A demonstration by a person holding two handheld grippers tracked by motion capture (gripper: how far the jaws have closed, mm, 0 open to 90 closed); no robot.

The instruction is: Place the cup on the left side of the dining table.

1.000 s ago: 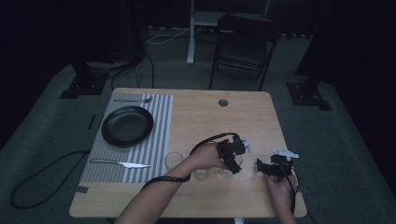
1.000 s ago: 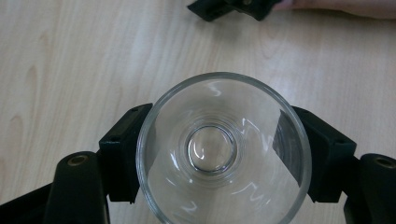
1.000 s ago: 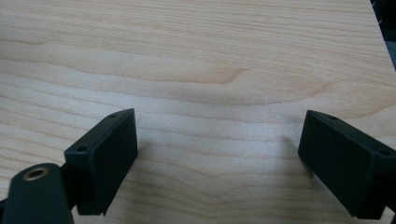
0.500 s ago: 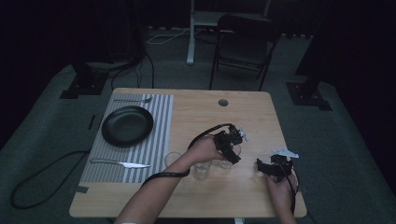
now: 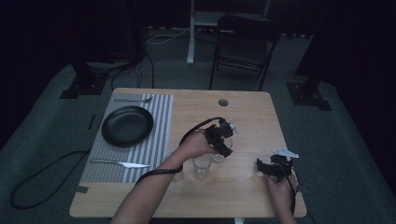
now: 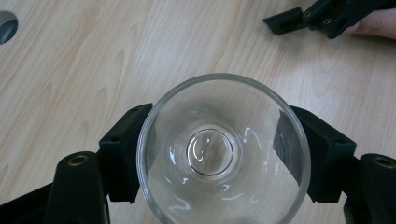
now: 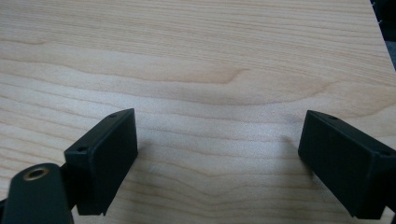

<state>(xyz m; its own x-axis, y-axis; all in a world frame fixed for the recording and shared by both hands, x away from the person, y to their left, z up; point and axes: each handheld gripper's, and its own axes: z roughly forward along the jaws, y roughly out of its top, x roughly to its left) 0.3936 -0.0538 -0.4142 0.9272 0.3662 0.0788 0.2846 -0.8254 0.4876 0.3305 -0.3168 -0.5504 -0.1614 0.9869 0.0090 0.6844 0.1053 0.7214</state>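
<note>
My left gripper [image 5: 223, 142] is shut on a clear drinking glass [image 6: 219, 149], one black jaw on each side of its wall. In the left gripper view I look straight down into the glass, with the wooden table [image 6: 93, 56] beneath it. From above, the glass [image 5: 218, 157] hangs near the table's middle, just under the hand. My right gripper [image 5: 267, 168] rests low by the right front part of the table, open, with bare wood between its jaws [image 7: 217, 158]. It also shows as black parts at the top right of the left gripper view, right gripper [image 6: 327, 16].
Two more clear glasses [image 5: 202, 167] [image 5: 173, 164] stand near the front, beside the left forearm. A striped placemat [image 5: 159, 140] at the left carries a black plate [image 5: 127, 126], a fork [image 5: 133, 99] and a knife [image 5: 119, 163]. A round hole [image 5: 223, 102] marks the table's far side; a chair [image 5: 243, 42] stands beyond.
My left gripper has carried the glass leftward and a little upward, away from the right gripper. The right gripper has stayed where it was.
</note>
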